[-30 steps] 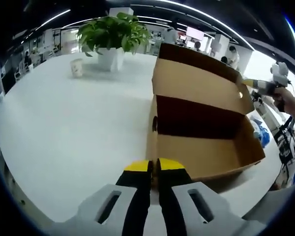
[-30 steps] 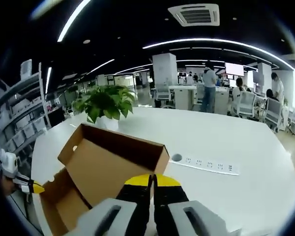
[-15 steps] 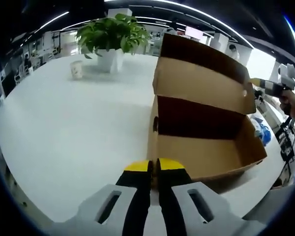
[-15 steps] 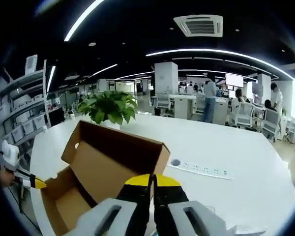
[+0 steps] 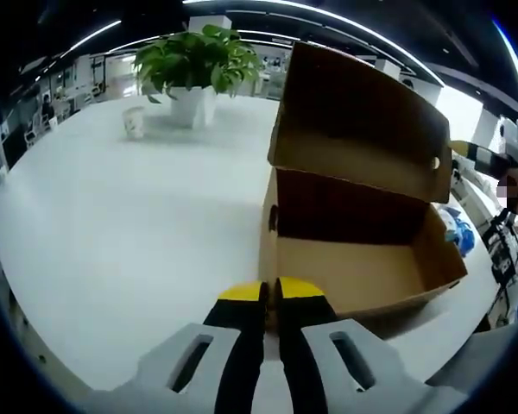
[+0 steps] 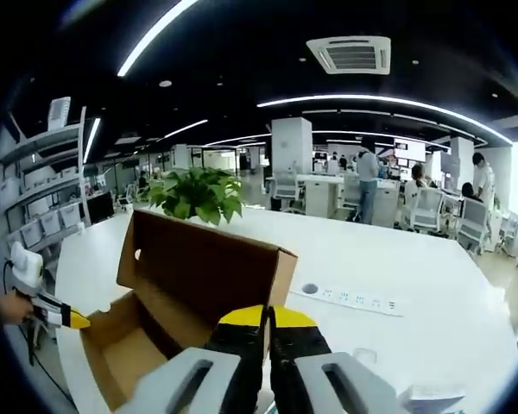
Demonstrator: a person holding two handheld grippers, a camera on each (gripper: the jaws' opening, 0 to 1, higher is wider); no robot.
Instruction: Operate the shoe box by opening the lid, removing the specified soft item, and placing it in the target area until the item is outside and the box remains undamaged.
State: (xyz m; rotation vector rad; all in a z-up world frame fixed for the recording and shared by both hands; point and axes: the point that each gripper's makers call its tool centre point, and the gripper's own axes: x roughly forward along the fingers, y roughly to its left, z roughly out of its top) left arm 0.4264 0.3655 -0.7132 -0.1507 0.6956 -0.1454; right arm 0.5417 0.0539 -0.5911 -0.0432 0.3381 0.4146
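Just ahead of the left gripper [image 5: 268, 291], its jaws pressed together and empty, the shoe box [image 5: 354, 259] stands on the table [image 5: 129, 224]. Right gripper [image 6: 268, 316], likewise closed, should swing the lid [image 6: 203, 272] back gently, sparing the hinge.

box inside: the shoe box [image 5: 354, 216] lid stands up, but the back of the box is dark, so what lies there is hard to see.
box bottom: in the right gripper view the right gripper [image 6: 268, 317] hides part of the shoe box [image 6: 190, 302].
cup: the small cup [image 5: 135, 120] is too tiny to read.
blue thing: the blue thing [image 5: 455, 233] is partly behind the box.
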